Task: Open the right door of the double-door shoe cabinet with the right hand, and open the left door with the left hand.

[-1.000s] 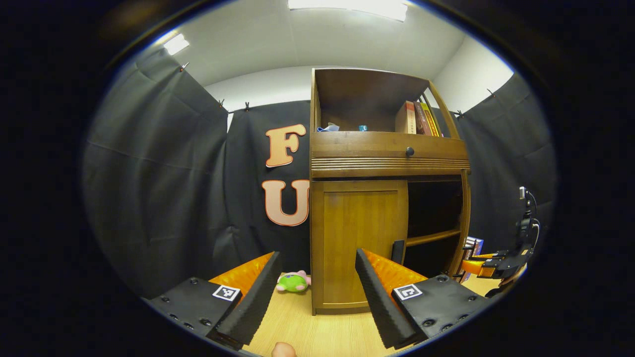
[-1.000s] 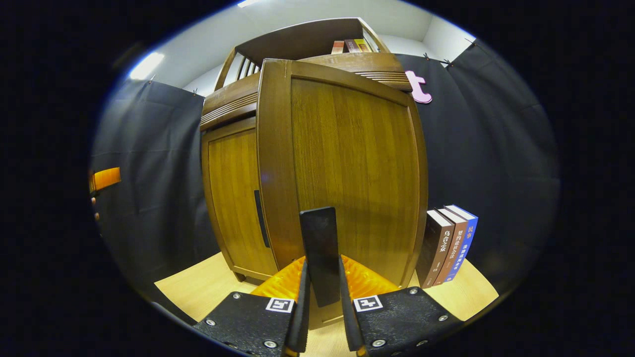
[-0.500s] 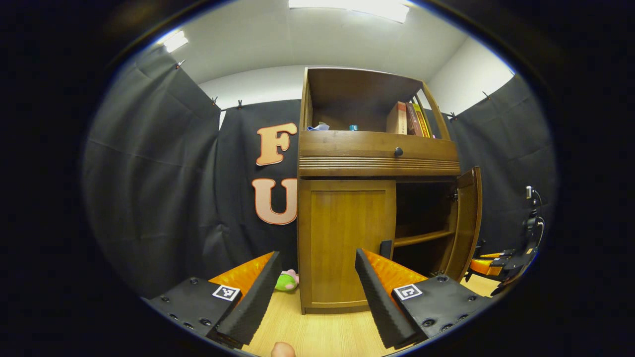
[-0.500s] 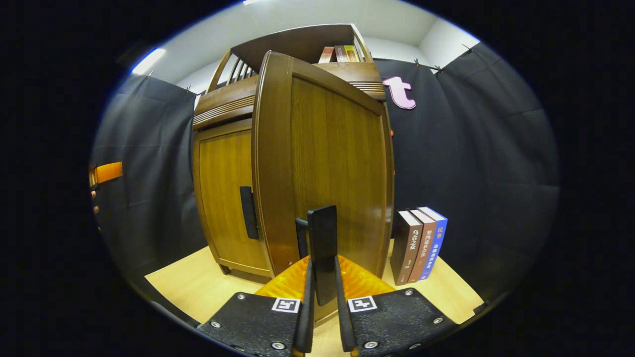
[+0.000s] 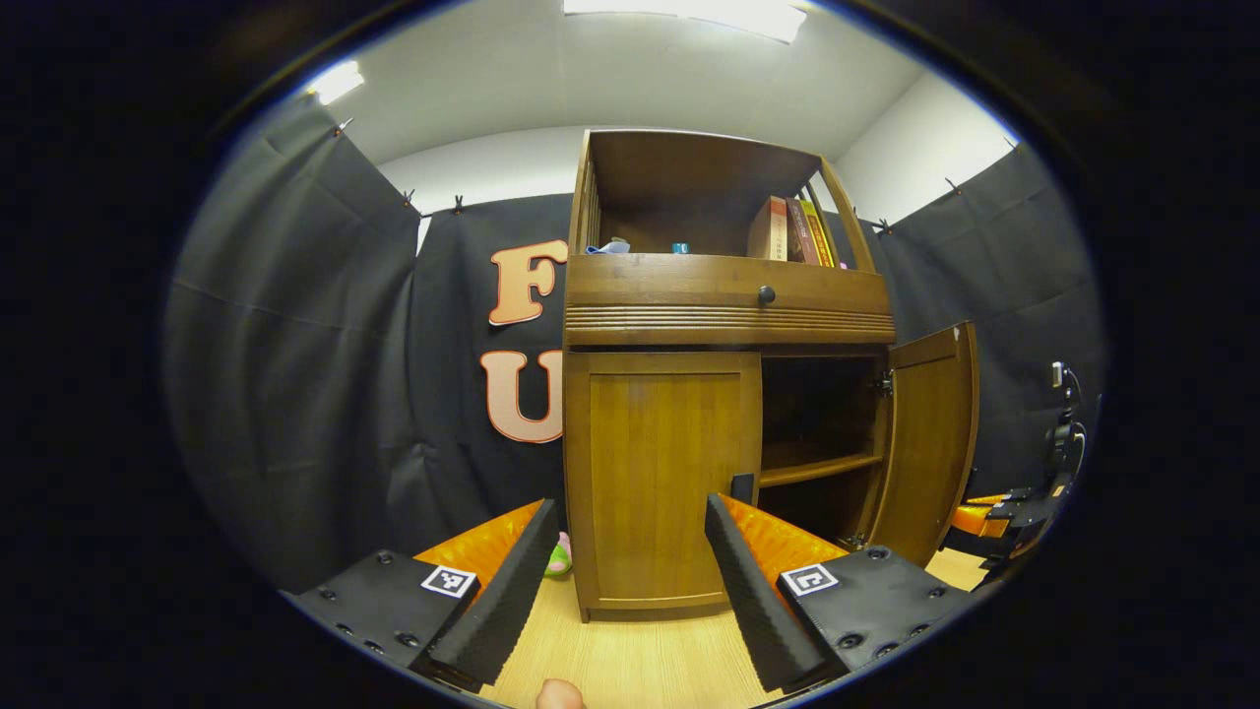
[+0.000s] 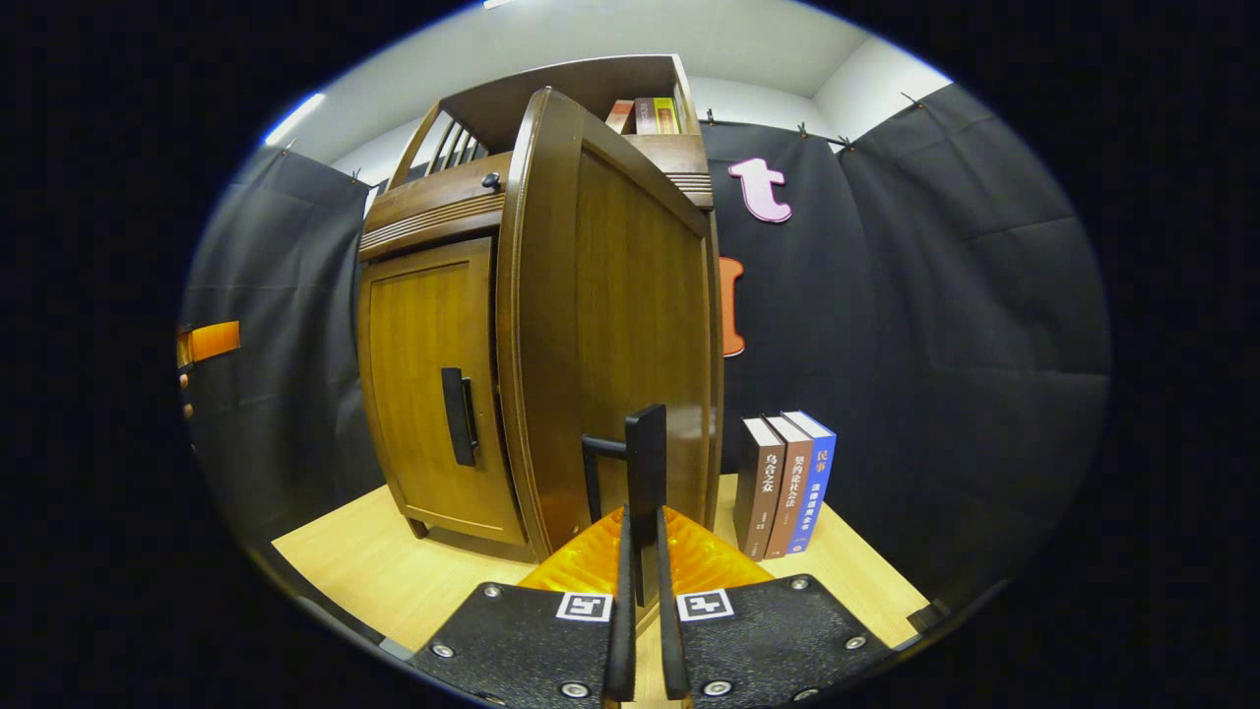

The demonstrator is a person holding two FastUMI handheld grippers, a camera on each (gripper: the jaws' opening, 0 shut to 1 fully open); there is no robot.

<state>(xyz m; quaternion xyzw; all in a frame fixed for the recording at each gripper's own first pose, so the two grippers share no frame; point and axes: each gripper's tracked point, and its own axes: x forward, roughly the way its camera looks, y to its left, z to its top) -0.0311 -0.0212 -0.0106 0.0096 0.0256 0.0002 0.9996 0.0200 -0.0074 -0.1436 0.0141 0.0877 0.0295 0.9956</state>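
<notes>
The right door of the shoe cabinet stands swung wide — shelves bared; the right gripper is clamped on its dark handle, both fingers pressing. The left door is shut, its handle untouched; the left gripper hangs spread wide before it, above the bench — so I judge half done.
</notes>
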